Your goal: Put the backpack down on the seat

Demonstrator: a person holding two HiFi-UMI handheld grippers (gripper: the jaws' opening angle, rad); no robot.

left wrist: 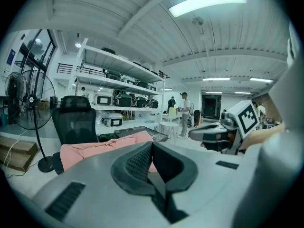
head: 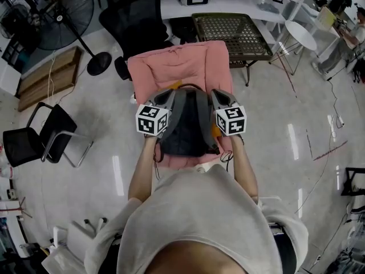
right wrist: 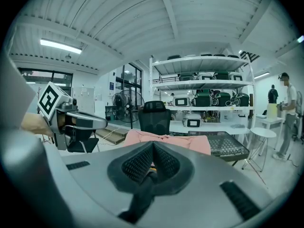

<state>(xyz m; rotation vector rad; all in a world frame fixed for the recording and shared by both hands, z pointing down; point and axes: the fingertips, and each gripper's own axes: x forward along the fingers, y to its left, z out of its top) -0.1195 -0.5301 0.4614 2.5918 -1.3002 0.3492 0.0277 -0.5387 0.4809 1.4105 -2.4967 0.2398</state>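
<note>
Left tongs (head: pixel 170 93) and right tongs (head: pixel 216 93) grip the backpack (head: pixel 188 127) straps over the seat (head: pixel 171 67) front half

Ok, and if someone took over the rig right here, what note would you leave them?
Left gripper: tongs shut, with a dark strip of the backpack pinched between them.
Right gripper: tongs shut on a backpack strap.
Backpack: held between both grippers over the pink seat. I can't tell whether it already rests on the seat.
Done: backpack is over the seat.
Left: lower it onto the seat, open both tongs, pull back.
</note>
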